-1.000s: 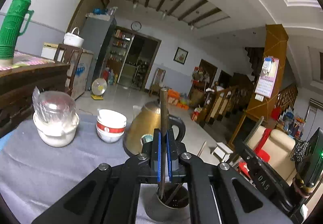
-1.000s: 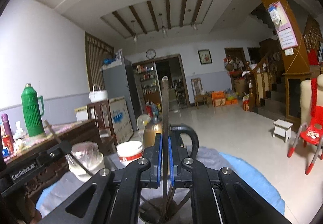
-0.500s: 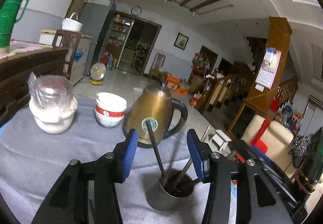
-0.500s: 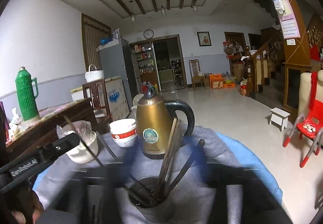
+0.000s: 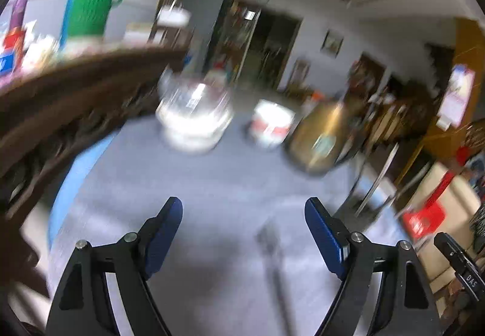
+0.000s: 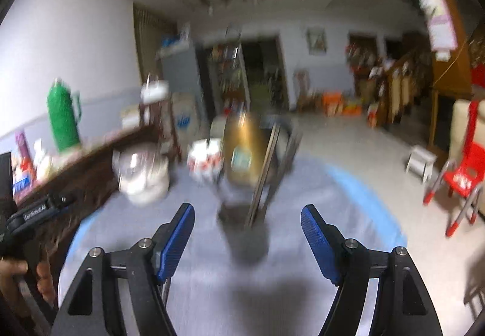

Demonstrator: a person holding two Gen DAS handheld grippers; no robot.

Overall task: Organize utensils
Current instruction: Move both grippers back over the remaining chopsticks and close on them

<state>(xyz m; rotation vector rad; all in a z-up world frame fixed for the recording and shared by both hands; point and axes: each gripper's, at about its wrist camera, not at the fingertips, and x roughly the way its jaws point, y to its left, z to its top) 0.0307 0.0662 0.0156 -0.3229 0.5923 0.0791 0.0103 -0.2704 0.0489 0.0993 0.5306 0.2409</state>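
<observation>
Hovering empty, the right claw [image 6: 247, 240] stood wide and the left claw [image 5: 244, 233] was opening over the grey-clothed table [image 5: 218, 190], the utensil cup [image 6: 245, 230] just ahead; best to approach the next utensil slowly.

Your left claw [image 5: 244, 214] is opening, its blue pads wide apart over the bare grey cloth on the tabletop [image 5: 212, 184], nothing between them. Beyond, blurred, stand a wrapped bowl [image 5: 194, 117], stacked bowls [image 5: 271, 123] and a gold kettle [image 5: 321, 139].

Both grippers, left [image 5: 244, 214] and right [image 6: 248, 222], released their utensils; left fingers [image 5: 169, 222] opening.
</observation>
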